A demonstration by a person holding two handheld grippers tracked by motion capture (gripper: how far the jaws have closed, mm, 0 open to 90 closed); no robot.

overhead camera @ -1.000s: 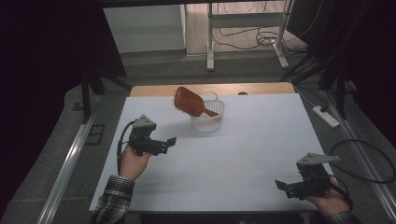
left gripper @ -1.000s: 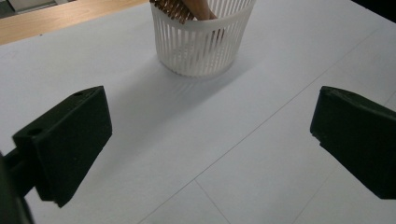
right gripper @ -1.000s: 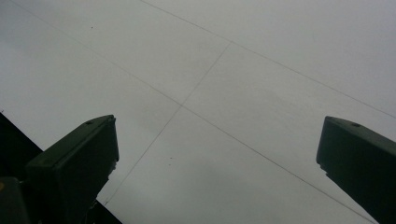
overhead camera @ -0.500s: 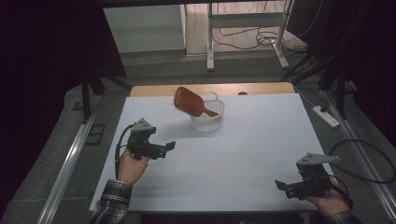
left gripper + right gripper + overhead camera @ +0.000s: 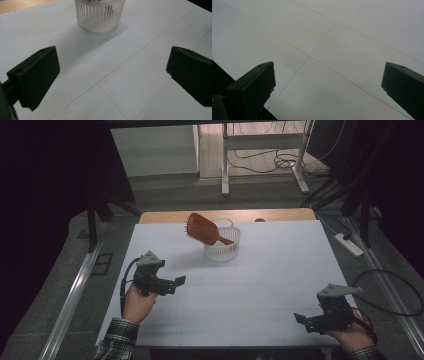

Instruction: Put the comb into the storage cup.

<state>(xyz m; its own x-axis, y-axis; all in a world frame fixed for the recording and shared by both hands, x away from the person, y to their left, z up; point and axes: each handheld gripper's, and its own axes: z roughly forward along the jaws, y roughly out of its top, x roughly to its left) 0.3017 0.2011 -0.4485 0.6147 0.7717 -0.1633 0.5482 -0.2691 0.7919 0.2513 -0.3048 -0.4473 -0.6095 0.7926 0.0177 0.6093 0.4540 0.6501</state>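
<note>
While the left gripper (image 5: 172, 284) hovers with jaws spread and empty, the brown hairbrush (image 5: 205, 230) lies tilted across the white slotted basket (image 5: 222, 251) ahead of it. Judging by this, a reach should take the brush handle squarely. Well apart, the right gripper (image 5: 306, 320) is also spread, empty.

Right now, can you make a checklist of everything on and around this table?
Surface: white paper-covered table, faint grid lines, wooden strip along the far edge.
Job's things: brown wooden paddle hairbrush leaning in a white slatted plastic basket.
Clutter: nothing seen.
Grippers: left hand-held gripper open, empty, aimed at the basket; right hand-held gripper open, empty, near the table's front right corner.
Cables: black cable on the floor at right.
Surroundings: white power strip, metal frame legs beyond the table.
</note>
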